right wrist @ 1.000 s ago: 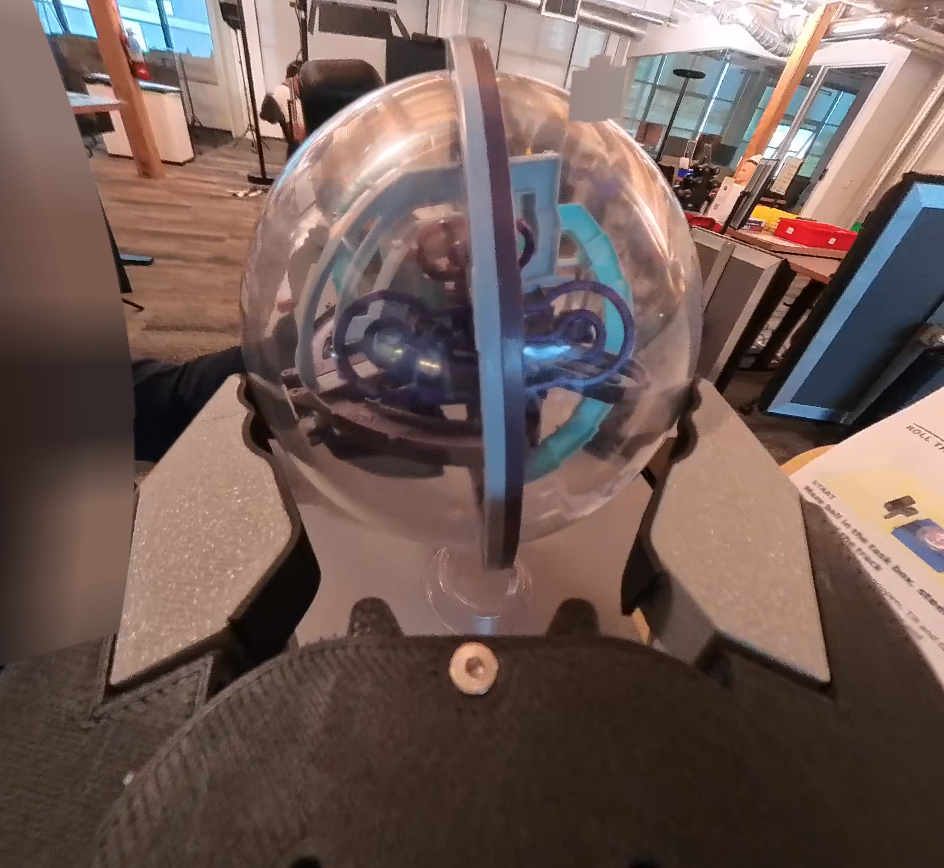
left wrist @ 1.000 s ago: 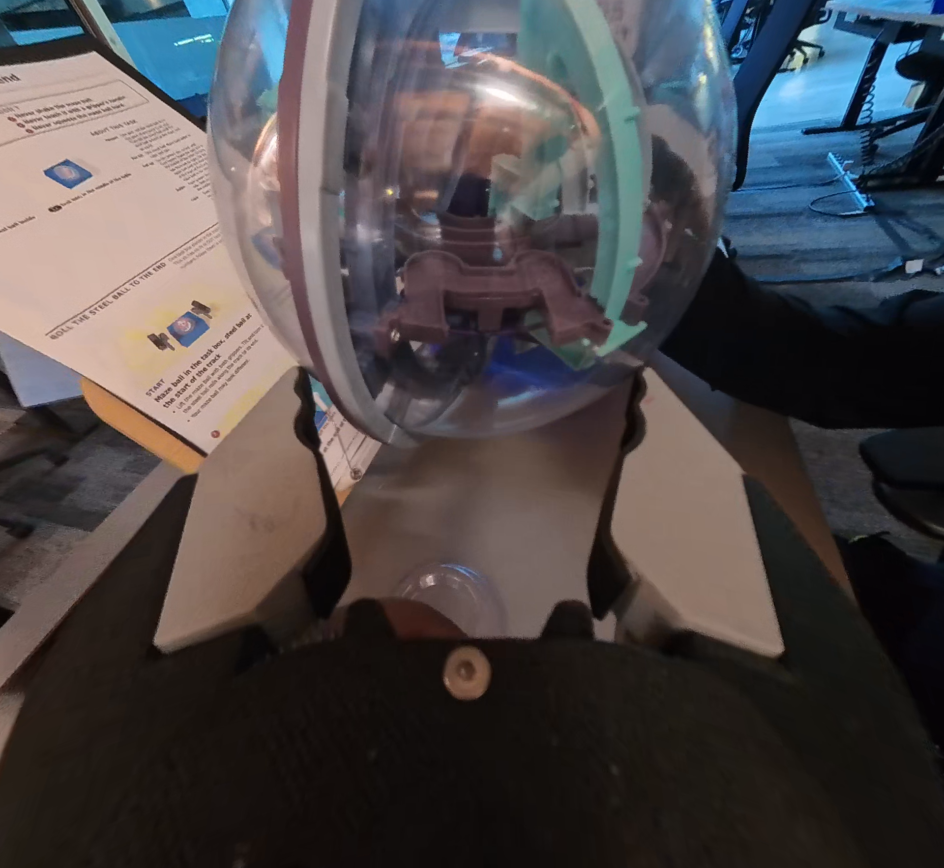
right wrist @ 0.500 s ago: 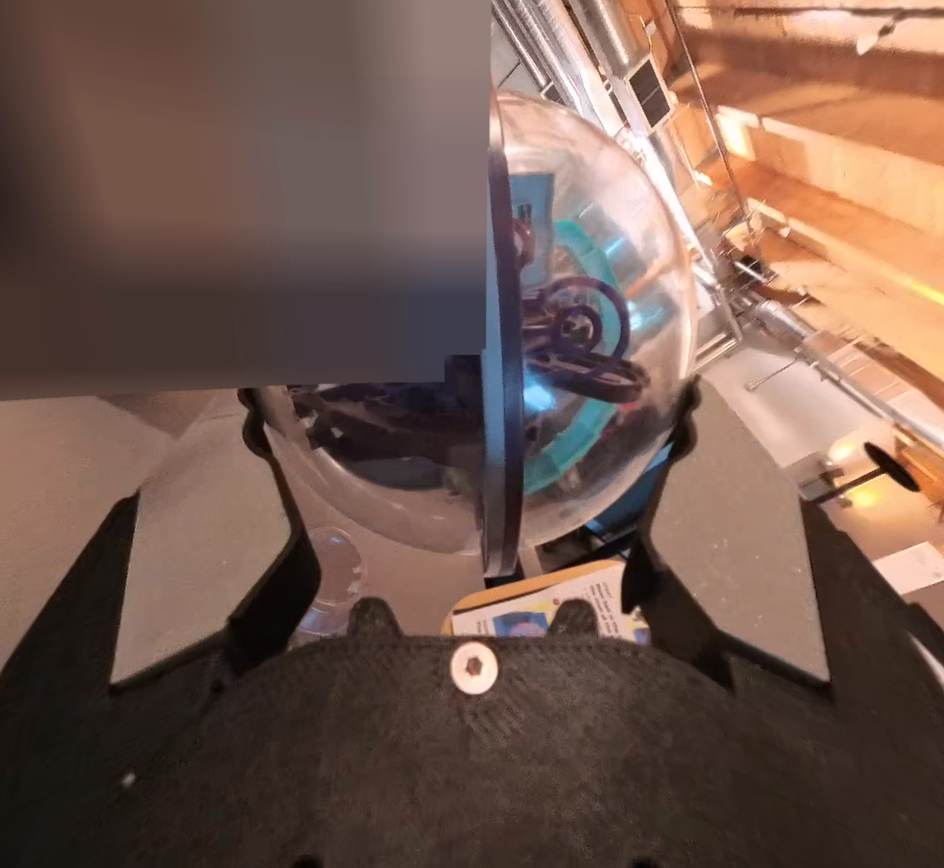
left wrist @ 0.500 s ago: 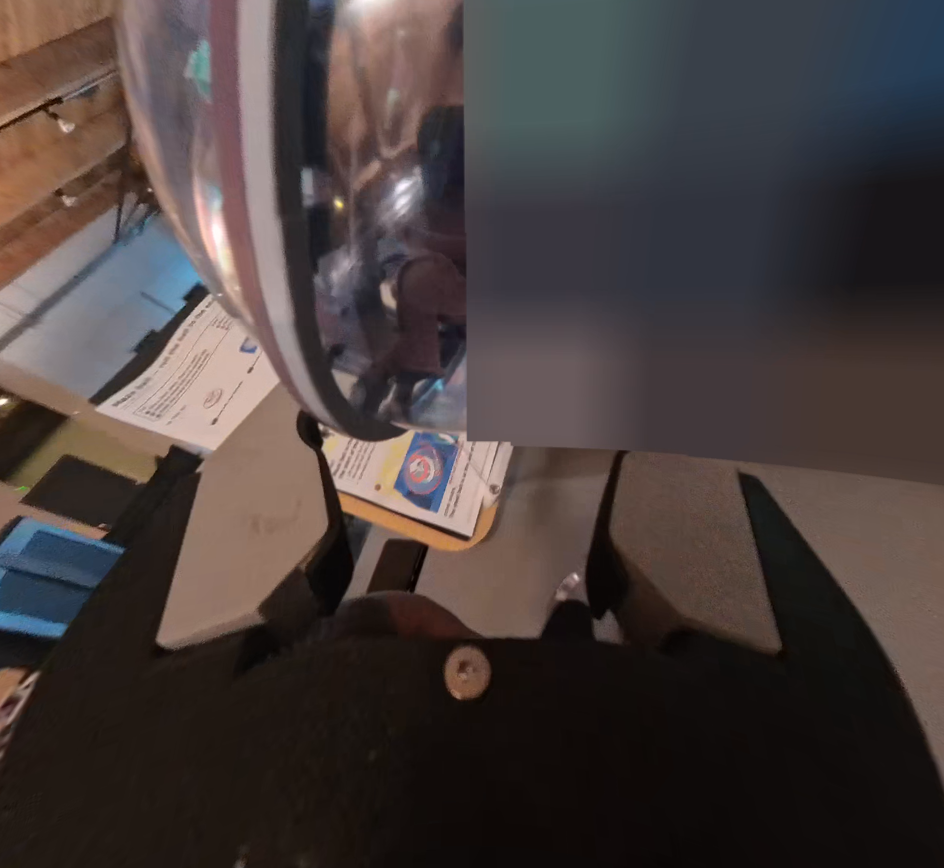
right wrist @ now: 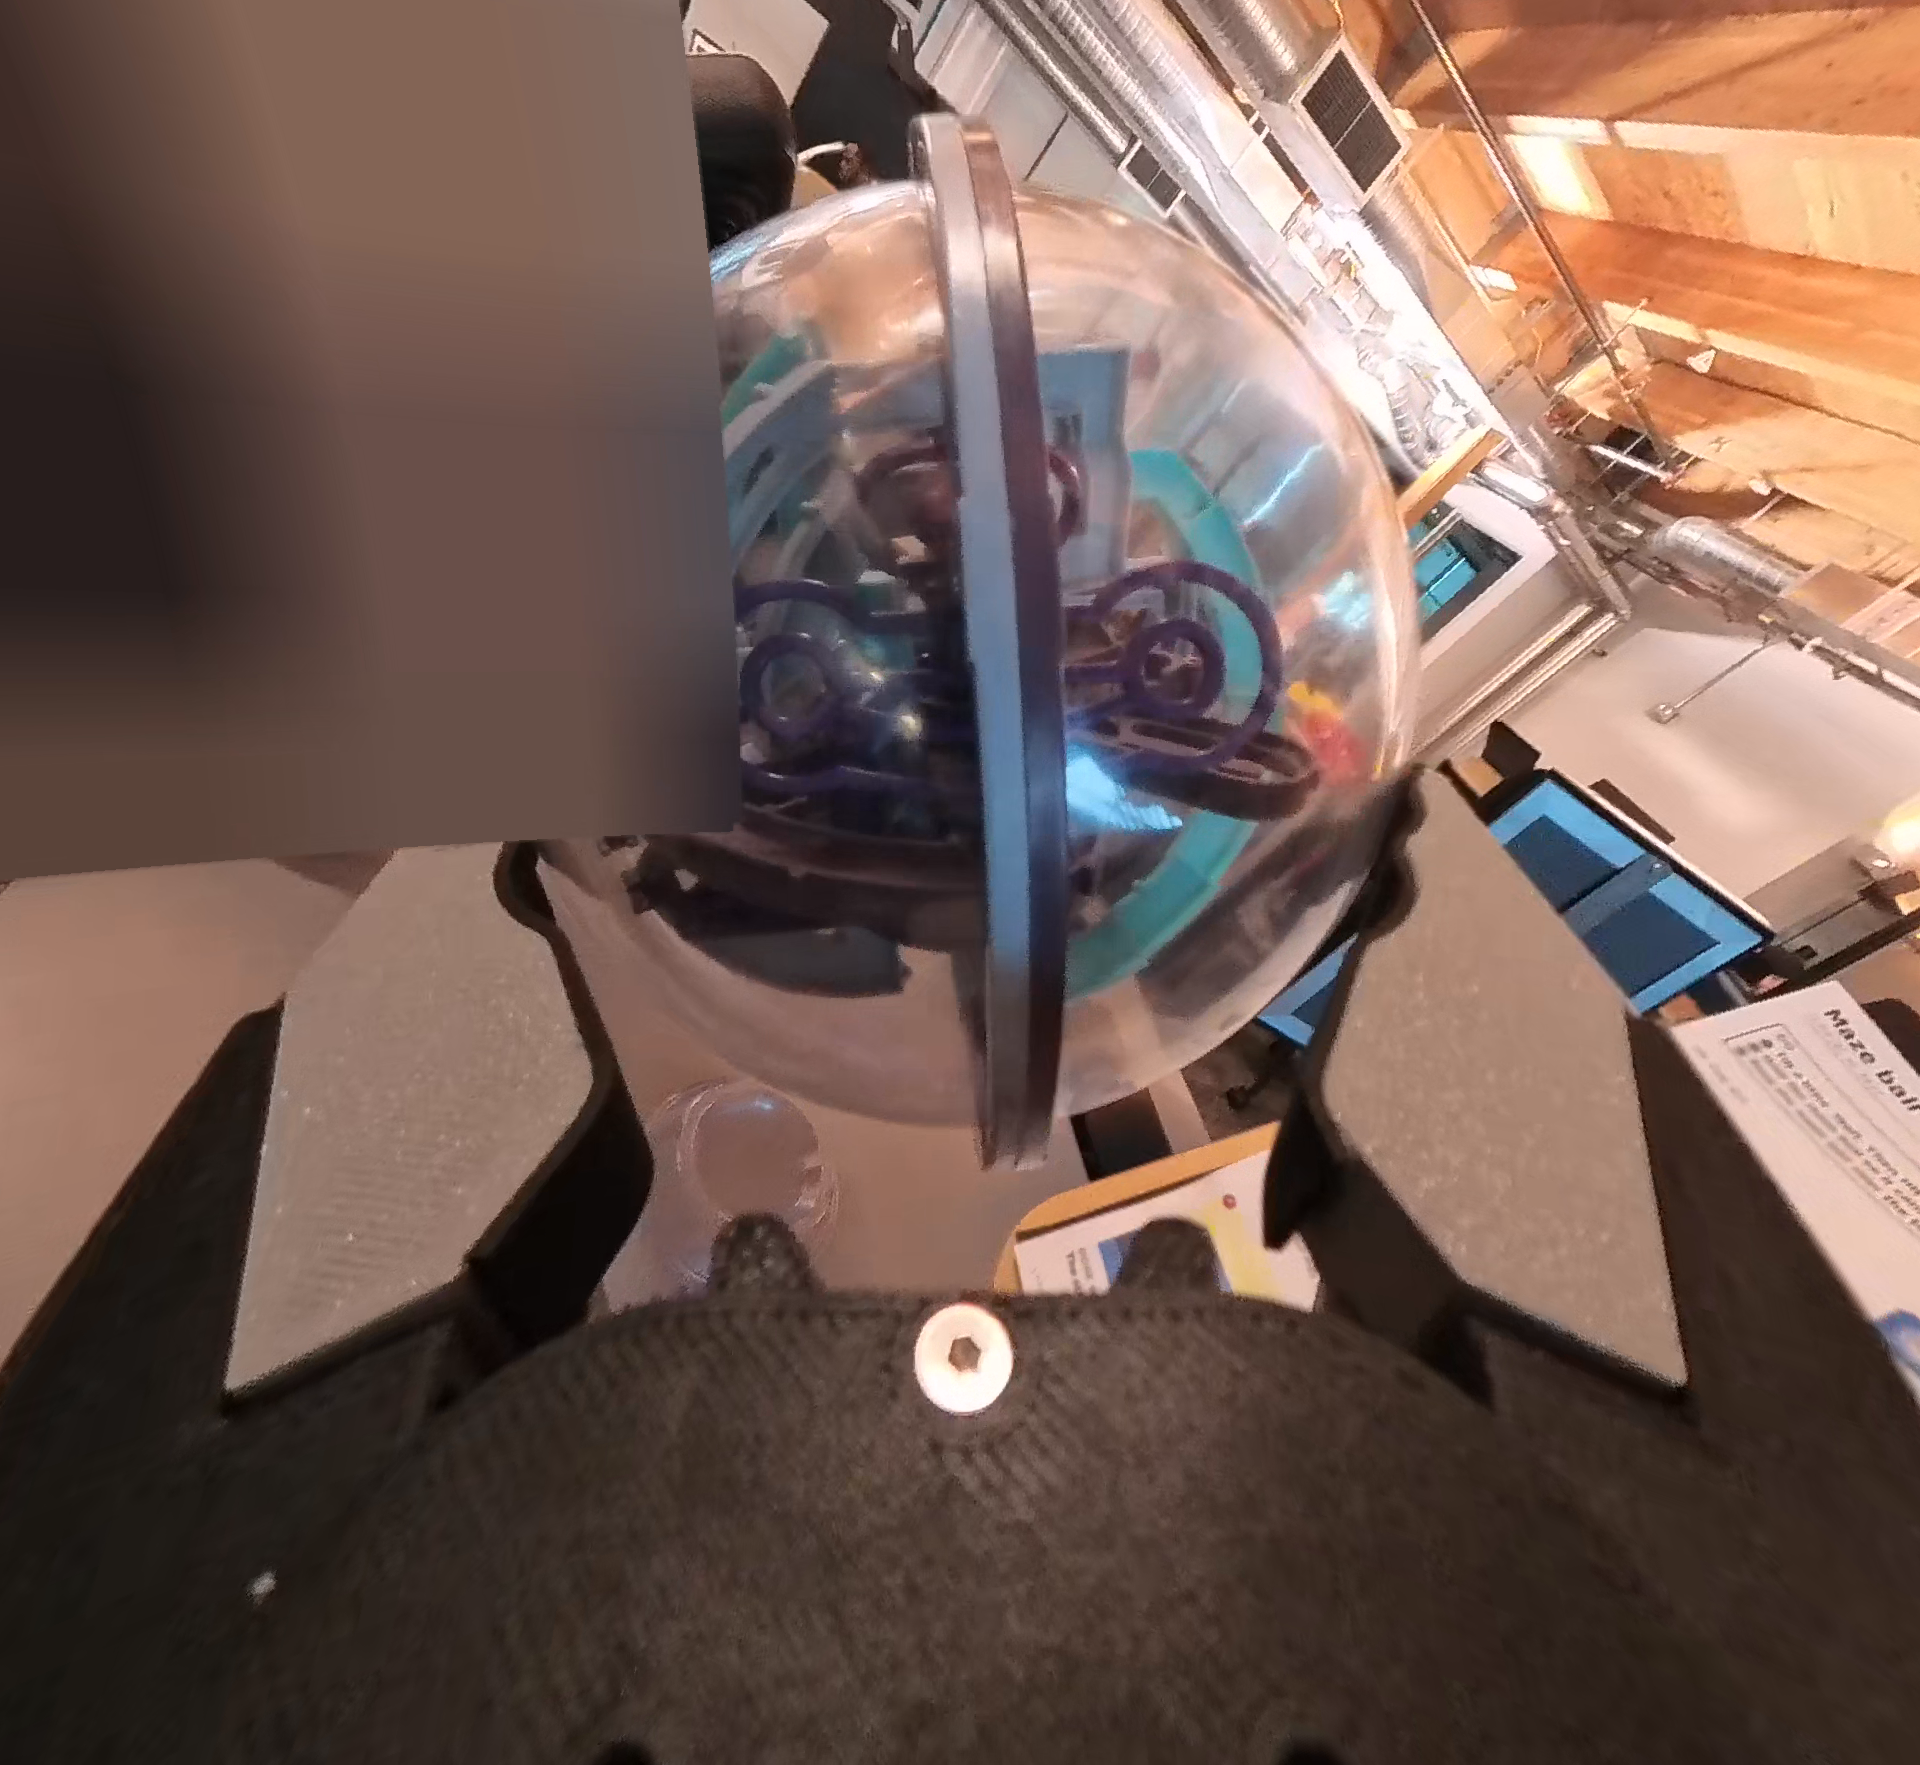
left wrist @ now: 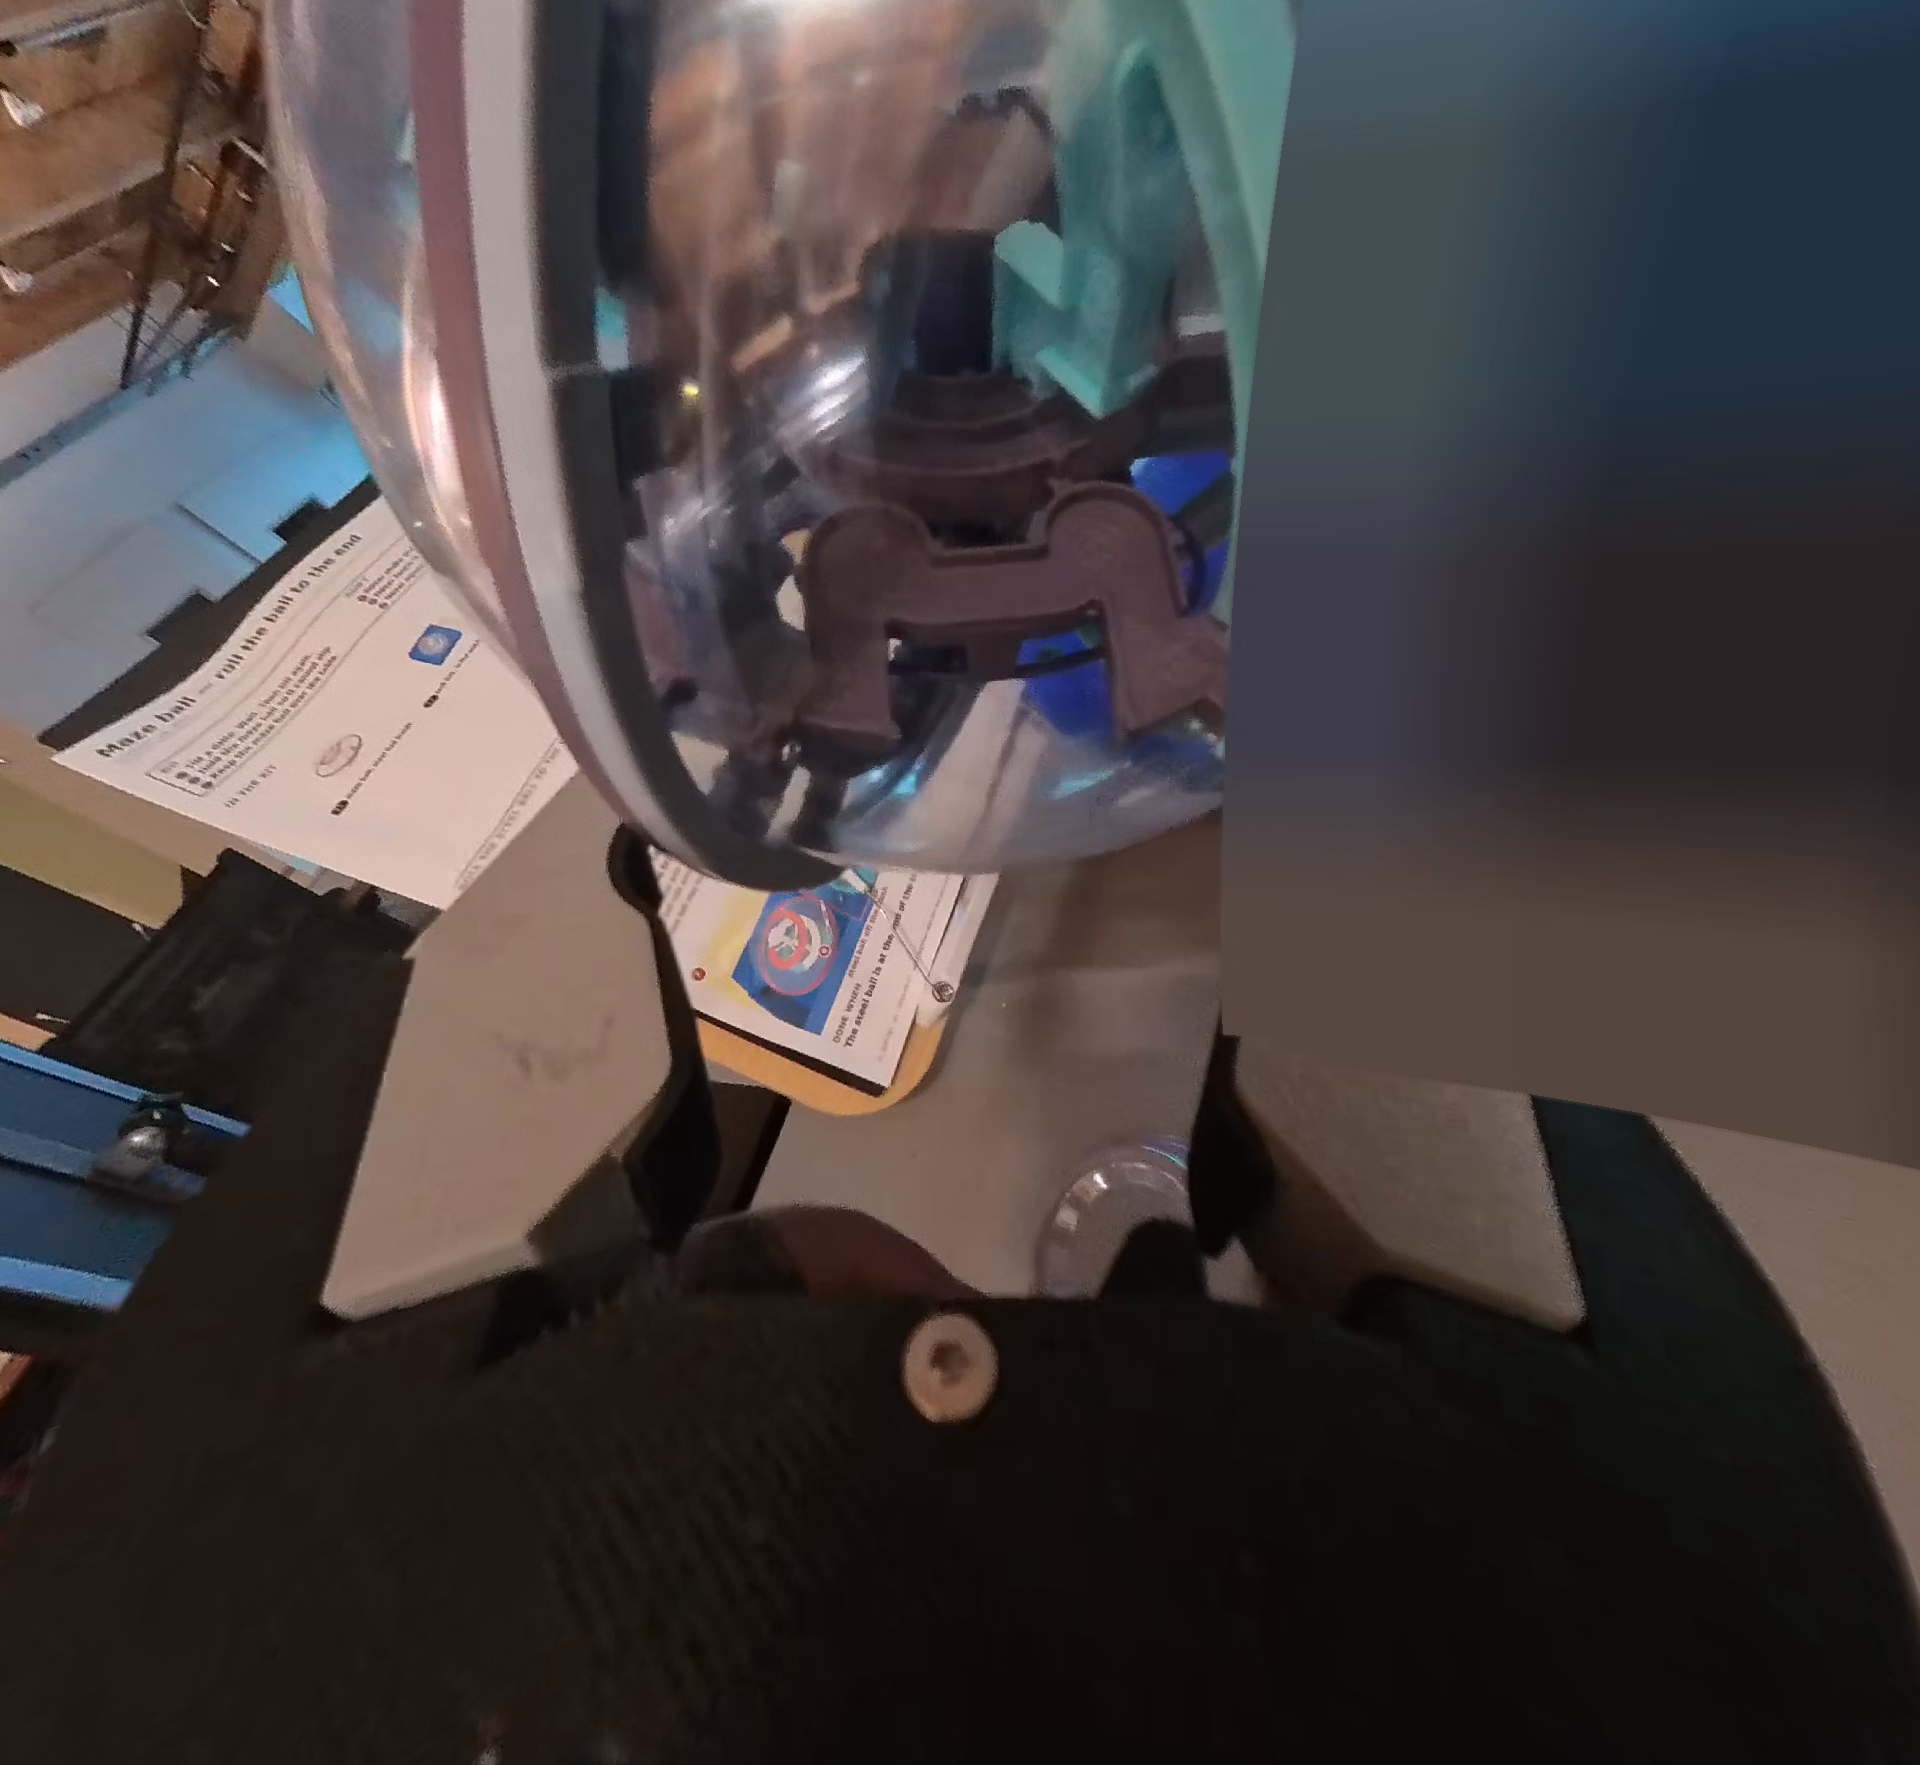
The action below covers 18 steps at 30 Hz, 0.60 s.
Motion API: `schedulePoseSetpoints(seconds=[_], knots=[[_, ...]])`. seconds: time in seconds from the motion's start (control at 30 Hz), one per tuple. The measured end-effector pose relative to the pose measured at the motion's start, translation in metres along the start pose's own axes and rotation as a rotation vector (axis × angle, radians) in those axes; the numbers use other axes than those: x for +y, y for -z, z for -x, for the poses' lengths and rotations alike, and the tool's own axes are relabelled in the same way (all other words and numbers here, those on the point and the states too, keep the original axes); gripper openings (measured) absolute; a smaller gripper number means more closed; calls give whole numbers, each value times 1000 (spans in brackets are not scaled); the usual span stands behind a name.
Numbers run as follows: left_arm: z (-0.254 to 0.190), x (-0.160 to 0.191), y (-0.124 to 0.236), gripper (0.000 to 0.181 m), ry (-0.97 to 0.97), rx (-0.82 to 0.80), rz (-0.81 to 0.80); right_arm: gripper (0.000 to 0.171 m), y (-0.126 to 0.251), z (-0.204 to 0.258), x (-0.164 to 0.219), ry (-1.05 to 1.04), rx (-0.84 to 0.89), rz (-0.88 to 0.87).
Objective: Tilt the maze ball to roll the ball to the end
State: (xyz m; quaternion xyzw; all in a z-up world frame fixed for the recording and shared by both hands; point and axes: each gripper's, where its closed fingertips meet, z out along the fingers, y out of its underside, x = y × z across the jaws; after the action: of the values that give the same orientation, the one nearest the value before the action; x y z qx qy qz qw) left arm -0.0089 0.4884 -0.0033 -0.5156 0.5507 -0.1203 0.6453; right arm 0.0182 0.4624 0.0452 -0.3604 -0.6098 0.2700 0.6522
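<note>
Grey tabletop (left wrist: 1091, 1019) below, clear maze ball (right wrist: 1143, 572) lifted, seam ring upright, both jaws spread against it.

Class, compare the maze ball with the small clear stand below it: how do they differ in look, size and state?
The maze ball is far larger than the clear stand. The maze ball is packed with teal and purple tracks and ringed by a dark band; the clear stand looks empty and plain. The maze ball is held up, tilted, between the right gripper fingers; the clear stand sits on the table. Both are transparent plastic.
</note>
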Motion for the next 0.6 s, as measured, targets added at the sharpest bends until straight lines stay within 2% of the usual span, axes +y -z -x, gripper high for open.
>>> schedulePoseSetpoints(seconds=[0.03, 0.6], knots=[[0, 1, -1, 115, 11, 5, 4, 153, 0, -1, 1, -10, -1, 4], [5, 8, 2, 114, 85, 24, 30, 153, -5, -8, 18, -147, -29, 41]])
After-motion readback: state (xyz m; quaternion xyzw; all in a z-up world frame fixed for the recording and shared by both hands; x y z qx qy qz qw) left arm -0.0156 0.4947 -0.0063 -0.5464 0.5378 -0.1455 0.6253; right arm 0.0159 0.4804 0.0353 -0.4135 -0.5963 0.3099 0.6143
